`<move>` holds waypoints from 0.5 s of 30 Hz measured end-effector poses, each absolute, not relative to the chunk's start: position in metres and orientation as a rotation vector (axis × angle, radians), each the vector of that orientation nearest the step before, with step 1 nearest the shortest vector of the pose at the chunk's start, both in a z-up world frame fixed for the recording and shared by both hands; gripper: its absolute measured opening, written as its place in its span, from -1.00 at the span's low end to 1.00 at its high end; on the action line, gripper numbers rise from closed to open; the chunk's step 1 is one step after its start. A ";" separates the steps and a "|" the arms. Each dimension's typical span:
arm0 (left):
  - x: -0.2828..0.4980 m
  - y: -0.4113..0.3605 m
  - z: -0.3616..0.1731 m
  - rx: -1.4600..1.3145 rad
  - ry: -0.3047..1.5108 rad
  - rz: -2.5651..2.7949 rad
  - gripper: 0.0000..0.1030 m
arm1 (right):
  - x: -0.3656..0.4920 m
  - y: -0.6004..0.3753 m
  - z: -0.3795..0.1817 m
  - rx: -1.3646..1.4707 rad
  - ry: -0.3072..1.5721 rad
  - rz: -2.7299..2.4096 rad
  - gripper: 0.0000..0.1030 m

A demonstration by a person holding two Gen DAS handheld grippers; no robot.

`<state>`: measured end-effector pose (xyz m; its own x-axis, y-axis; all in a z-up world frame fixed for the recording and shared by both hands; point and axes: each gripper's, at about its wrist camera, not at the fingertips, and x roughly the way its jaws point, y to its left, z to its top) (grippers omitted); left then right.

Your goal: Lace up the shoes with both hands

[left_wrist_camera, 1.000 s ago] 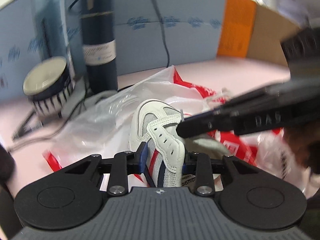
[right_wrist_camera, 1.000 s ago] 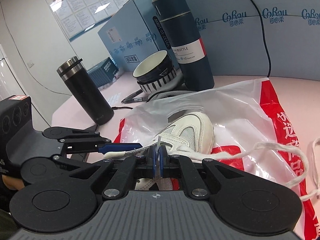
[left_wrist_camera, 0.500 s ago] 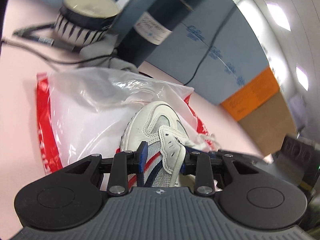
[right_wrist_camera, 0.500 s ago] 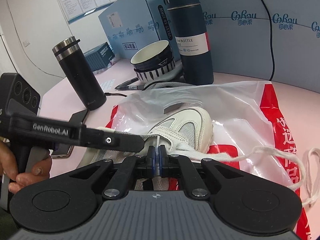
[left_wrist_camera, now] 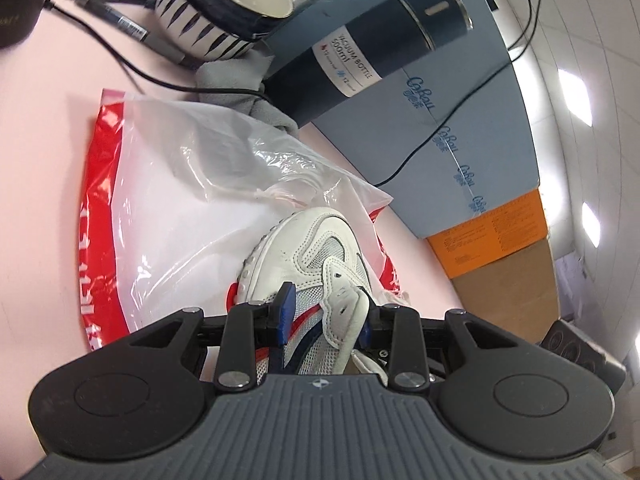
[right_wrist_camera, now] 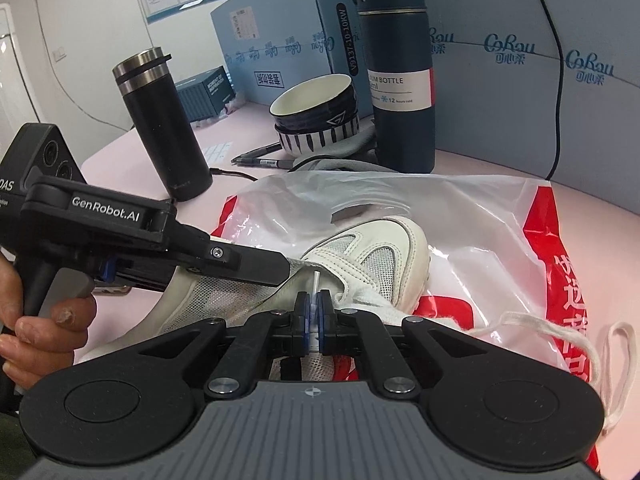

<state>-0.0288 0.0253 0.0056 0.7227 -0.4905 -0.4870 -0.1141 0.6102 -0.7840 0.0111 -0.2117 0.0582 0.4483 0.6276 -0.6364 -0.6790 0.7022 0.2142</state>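
Note:
A white sneaker (left_wrist_camera: 316, 236) with red and navy side stripes lies on a plastic bag, toe pointing away. My left gripper (left_wrist_camera: 326, 316) is shut on the shoe's upper, its blue pads (left_wrist_camera: 286, 308) clamping the striped side and eyelet flap. In the right wrist view the shoe (right_wrist_camera: 384, 248) sits just ahead, and the left gripper (right_wrist_camera: 276, 270) reaches in from the left, held by a hand (right_wrist_camera: 36, 320). My right gripper (right_wrist_camera: 315, 306) is shut on the lace tip (right_wrist_camera: 316, 280), which sticks up right by the eyelet flap. The white lace (right_wrist_camera: 560, 336) trails off to the right.
The red and clear plastic bag (right_wrist_camera: 500, 248) covers the pink table (right_wrist_camera: 592, 204). Behind it stand a black thermos (right_wrist_camera: 164, 128), stacked bowls (right_wrist_camera: 316, 120), a navy vacuum bottle (right_wrist_camera: 400, 72), pens (right_wrist_camera: 260, 156), a black cable (left_wrist_camera: 120, 60) and blue boxes (right_wrist_camera: 520, 60).
My left gripper has rolled strongly onto its side while keeping hold of the shoe, and shifted a little. The right gripper stays shut on the lace tip, barely moving.

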 end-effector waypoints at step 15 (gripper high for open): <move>-0.029 0.029 0.002 -0.956 0.756 -0.246 -0.46 | 0.004 -0.205 0.059 -0.167 0.664 0.818 -0.94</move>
